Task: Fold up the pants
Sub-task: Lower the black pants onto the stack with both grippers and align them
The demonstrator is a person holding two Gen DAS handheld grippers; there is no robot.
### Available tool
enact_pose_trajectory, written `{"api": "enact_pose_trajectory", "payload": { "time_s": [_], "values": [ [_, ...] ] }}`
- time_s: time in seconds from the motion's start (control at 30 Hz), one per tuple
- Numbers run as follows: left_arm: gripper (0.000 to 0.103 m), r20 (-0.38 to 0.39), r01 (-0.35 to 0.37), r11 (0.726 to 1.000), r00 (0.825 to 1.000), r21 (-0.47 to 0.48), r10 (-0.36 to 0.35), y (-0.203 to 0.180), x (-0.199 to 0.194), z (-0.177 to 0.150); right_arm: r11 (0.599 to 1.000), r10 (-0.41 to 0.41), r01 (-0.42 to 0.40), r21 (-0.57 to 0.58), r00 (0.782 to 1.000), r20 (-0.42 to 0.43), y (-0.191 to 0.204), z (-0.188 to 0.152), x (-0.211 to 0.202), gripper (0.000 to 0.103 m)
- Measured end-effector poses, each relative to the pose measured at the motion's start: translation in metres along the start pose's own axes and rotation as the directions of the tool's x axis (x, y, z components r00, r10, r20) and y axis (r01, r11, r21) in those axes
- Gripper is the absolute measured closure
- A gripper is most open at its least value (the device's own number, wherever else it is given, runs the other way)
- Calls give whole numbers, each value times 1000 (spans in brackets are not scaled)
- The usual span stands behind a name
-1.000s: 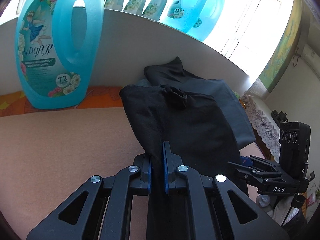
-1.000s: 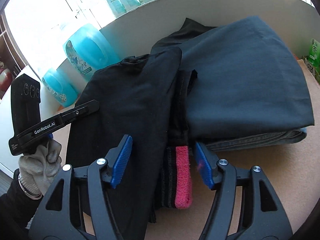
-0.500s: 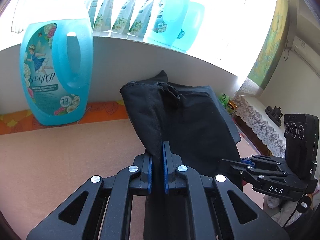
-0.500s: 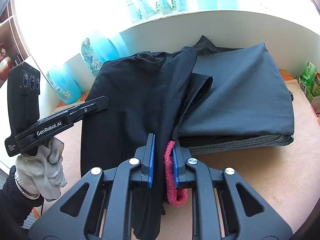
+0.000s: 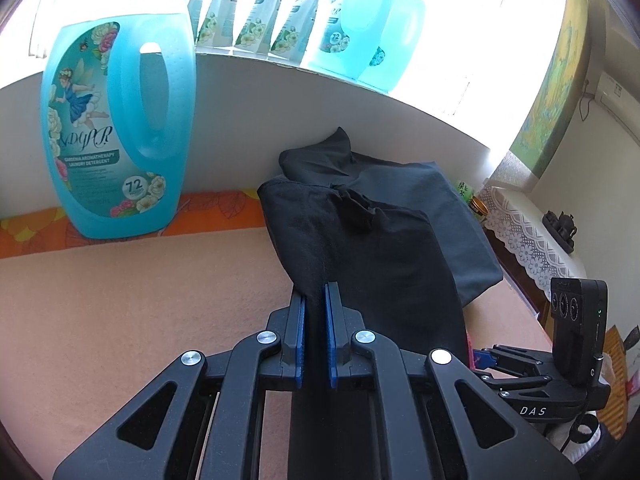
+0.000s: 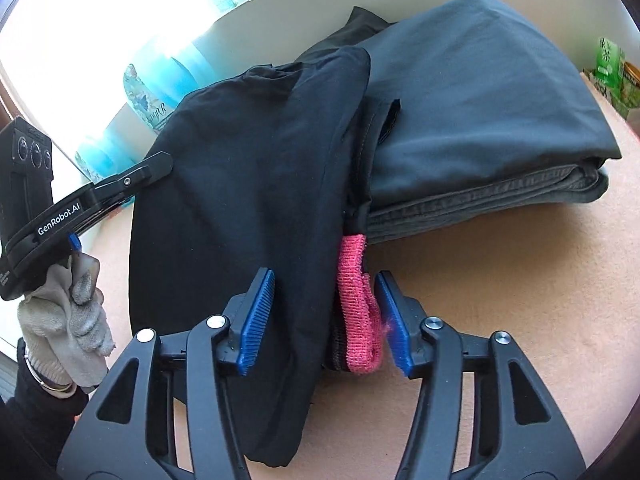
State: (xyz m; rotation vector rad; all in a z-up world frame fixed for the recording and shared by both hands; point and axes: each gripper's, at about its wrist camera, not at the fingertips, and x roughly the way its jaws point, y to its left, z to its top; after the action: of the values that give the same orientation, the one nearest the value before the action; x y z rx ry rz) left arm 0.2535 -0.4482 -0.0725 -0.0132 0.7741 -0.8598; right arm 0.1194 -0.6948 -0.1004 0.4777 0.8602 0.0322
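Black pants point(image 5: 360, 256) lie folded lengthwise on the peach cloth, partly over a stack of folded dark garments. My left gripper point(image 5: 314, 312) is shut on the near edge of the black pants. In the right wrist view the black pants point(image 6: 248, 184) run from the stack toward me, with a pink ribbed waistband point(image 6: 356, 300) at their right edge. My right gripper point(image 6: 324, 300) is open, its blue pads point(image 6: 256, 320) on either side of the pants and waistband. The left gripper point(image 6: 100, 196) shows at the left, held by a gloved hand.
A stack of folded grey-blue pants point(image 6: 480, 120) lies at the right. A large blue detergent bottle point(image 5: 116, 136) stands at the back left against a white ledge point(image 5: 240, 92) with more bottles and pouches. Green boxes point(image 6: 612, 68) sit far right.
My right gripper, shut on the waistband half a second ago, has opened and let it go. The pants have dropped lower onto the cloth. My left gripper stays shut on the pants.
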Motion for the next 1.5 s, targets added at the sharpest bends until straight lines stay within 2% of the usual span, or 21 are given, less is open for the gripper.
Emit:
{"api": "enact_pose_trajectory", "payload": {
  "time_s": [0.1, 0.23, 0.4, 0.47, 0.53, 0.63, 0.73, 0.8, 0.83, 0.87, 0.9, 0.93, 0.97, 1.17, 1.27, 1.3, 1.33, 1.37, 1.4, 1.5],
  "values": [
    [96, 8, 0, 1000, 1000, 12, 0, -4, -7, -2, 999, -11, 11, -31, 1000, 5, 15, -1, -13, 84],
    [96, 32, 12, 999, 999, 34, -13, -10, -22, -1, 992, -64, 67, -106, 997, 38, 44, -2, -36, 88],
    [96, 76, 30, 998, 997, 55, -34, -21, -44, 4, 966, -119, 143, -214, 985, 123, 80, 1, -62, 90],
    [99, 97, 33, 997, 994, 76, -40, -28, -51, 9, 966, -113, 139, -219, 986, 125, 83, 5, -67, 90],
    [99, 117, 8, 994, 993, 105, -20, -34, -52, 14, 970, -99, 118, -211, 990, 97, 79, 10, -64, 90],
    [99, 64, 30, 996, 997, 81, -35, -27, -38, 15, 973, -147, 153, -170, 988, 46, 66, 10, -42, 90],
    [99, 46, 20, 998, 999, 59, -22, -13, -29, 10, 985, -147, 146, -96, 989, 0, 38, 6, -28, 82],
    [95, 16, 13, 999, 1000, 49, -14, -3, -22, 5, 993, -111, 110, -46, 994, -15, 18, 5, -23, 64],
    [89, 8, 8, 999, 1000, 39, -8, 2, -19, 4, 995, -94, 94, -23, 995, -13, 9, 5, -22, 59],
    [82, -1, 5, 1000, 1000, 21, -5, 7, -16, 4, 998, -63, 63, 2, 998, -14, 2, 6, -20, 49],
    [62, -10, 3, 1000, 1000, -3, -3, 13, -13, 4, 999, -20, 20, 26, 1000, -21, -5, 7, -17, 44],
    [48, -16, 3, 1000, 1000, -30, -3, 19, -11, 5, 999, 21, -19, 49, 999, -33, -12, 7, -13, 43],
    [46, -23, 12, 998, 1000, -56, -13, 24, -7, 5, 997, 50, -47, 68, 998, -37, -17, 8, -8, 42],
    [46, -124, 61, 989, 989, -131, -77, 45, 30, -6, 974, 188, -181, 133, 981, -48, -28, 4, 25, 38],
    [47, -153, 109, 978, 979, -178, -137, 50, 45, -16, 981, 163, -158, 112, 986, -33, -20, 2, 26, 37],
    [50, -160, 125, 973, 975, -192, -157, 50, 47, -18, 980, 161, -156, 122, 986, -38, -20, 0, 25, 42],
    [65, -164, 145, 969, 970, -200, -179, 48, 49, -21, 978, 166, -159, 138, 985, -42, -20, -1, 25, 45],
    [73, -170, 157, 968, 967, -198, -191, 45, 50, -23, 976, 169, -161, 147, 985, -44, -18, -2, 23, 53],
    [78, -172, 150, 971, 968, -187, -183, 41, 49, -24, 976, 167, -160, 146, 985, -40, -16, -6, 18, 63],
    [90, -150, 163, 973, 971, -165, -188, 30, 35, -23, 984, 144, -139, 110, 989, -36, -1, -4, 1, 75]
  ]
}}
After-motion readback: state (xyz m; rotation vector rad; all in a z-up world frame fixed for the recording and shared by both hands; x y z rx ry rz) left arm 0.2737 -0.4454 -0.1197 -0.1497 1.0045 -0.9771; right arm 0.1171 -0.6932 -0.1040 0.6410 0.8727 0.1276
